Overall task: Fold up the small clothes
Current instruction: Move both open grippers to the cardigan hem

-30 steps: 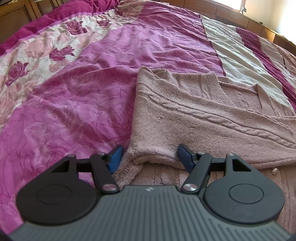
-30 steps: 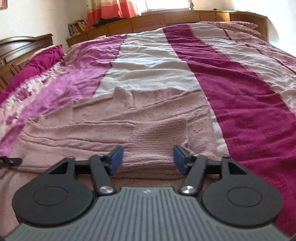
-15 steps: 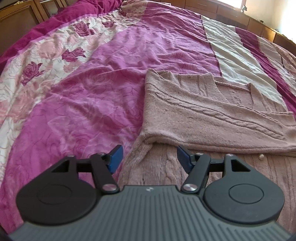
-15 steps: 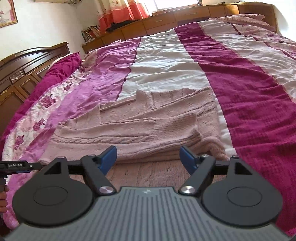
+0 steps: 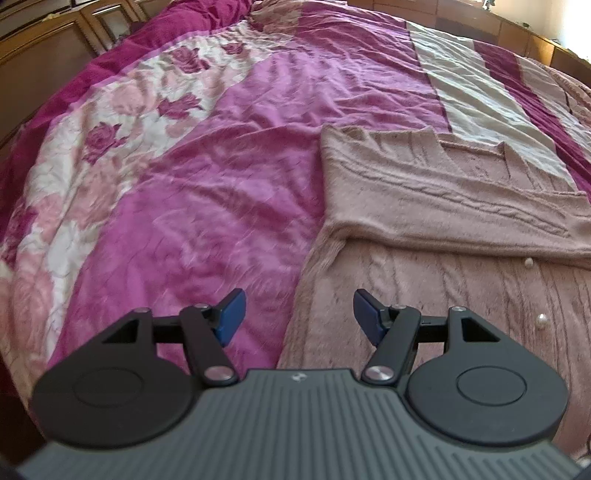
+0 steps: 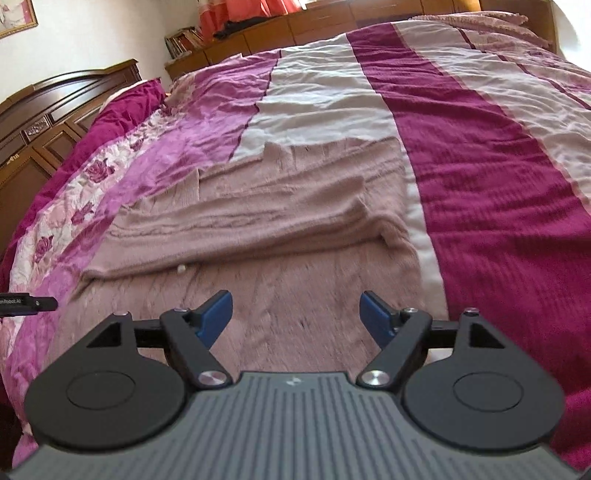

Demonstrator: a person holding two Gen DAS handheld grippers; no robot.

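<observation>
Right wrist view alone shows the headboard [image 6: 70,107]; both tools gape empty over the pink cardigan [image 5: 436,206].

A home bedroom: a wide bed [image 6: 480,155] under a pink-and-magenta bedspread, a carved wooden headboard [image 6: 55,114] beside it, orange curtains [image 6: 258,11] beyond the bed.

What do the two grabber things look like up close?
Both look alike. The left gripper and the right gripper each have two blue fingertip pads on black linked arms with silver round pins. Behind sit two black round discs and a grey ribbed body bearing a small white logo.
</observation>
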